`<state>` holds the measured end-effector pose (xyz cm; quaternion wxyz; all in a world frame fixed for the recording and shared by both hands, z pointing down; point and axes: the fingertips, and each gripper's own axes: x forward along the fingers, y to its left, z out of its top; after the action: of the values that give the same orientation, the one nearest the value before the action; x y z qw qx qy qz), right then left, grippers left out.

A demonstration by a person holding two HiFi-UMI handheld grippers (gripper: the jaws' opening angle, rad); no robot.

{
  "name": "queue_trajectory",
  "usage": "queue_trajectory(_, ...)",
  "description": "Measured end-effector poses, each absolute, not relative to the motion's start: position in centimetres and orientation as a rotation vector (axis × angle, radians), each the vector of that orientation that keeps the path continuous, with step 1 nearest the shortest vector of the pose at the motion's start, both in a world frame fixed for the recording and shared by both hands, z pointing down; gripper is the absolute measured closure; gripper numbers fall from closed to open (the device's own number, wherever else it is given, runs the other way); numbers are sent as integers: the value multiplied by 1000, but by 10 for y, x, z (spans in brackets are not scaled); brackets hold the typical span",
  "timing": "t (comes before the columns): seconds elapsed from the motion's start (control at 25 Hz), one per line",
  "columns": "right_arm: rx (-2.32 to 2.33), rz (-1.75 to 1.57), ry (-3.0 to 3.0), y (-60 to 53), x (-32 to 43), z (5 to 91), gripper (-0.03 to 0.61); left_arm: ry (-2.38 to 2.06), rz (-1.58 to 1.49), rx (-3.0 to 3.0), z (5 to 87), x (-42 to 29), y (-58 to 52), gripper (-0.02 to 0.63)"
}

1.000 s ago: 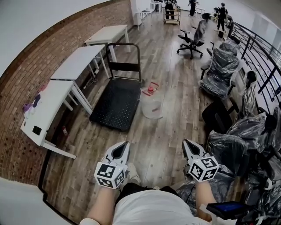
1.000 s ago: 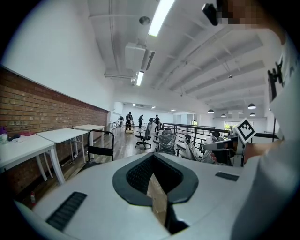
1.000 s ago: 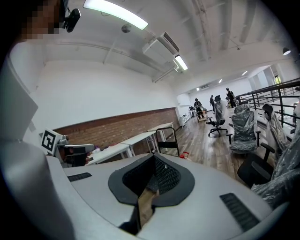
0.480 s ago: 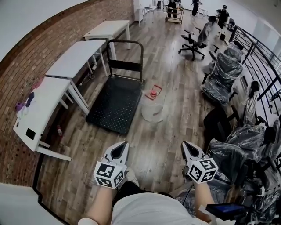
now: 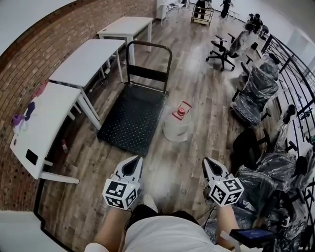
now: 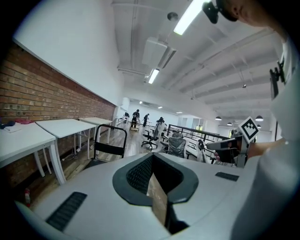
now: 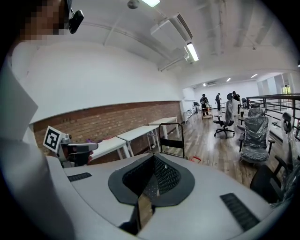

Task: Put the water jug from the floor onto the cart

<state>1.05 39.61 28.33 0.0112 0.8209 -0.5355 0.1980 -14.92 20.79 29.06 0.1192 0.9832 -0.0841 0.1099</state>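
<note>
The clear water jug [image 5: 177,127] with a red cap and red handle stands upright on the wooden floor, just right of the cart. The cart is a black flat platform [image 5: 132,117] with an upright black push handle [image 5: 149,60] at its far end, and it carries nothing. My left gripper [image 5: 133,160] and right gripper [image 5: 209,161] are held side by side low in the head view, well short of the jug, both shut and empty. The left gripper view shows the left gripper's [image 6: 157,194] jaws together and the cart handle [image 6: 110,140] beyond. The right gripper's [image 7: 144,199] jaws are likewise together.
White tables [image 5: 83,61] line the brick wall at the left, close to the cart. Plastic-wrapped office chairs [image 5: 256,91] and a black railing [image 5: 295,74] fill the right side. People and a trolley [image 5: 202,12] stand far down the room.
The whole view has advanced: jug and cart now sit lower and closer in the head view. Both grippers were carried forward together, still shut and empty.
</note>
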Motion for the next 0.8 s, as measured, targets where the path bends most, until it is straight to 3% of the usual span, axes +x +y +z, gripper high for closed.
queue_trajectory(0.8,2493,653,-1754,278,75,303,577,-305,377,2852,309,-95,110,615)
